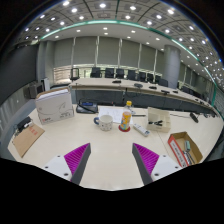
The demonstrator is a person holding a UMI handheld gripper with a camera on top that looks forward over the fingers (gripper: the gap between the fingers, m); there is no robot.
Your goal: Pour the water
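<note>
Gripper view: fingers spread apart and empty, raised over the near edge of the bench. Bottle with orange contents stands upright well beyond them, between a white mug and a pale cup, just beside the mug. Pouring appears not yet begun; approach, grasp and tilt all remain, judging by the untouched bottle

tool open, mug, bottle beyond
</note>
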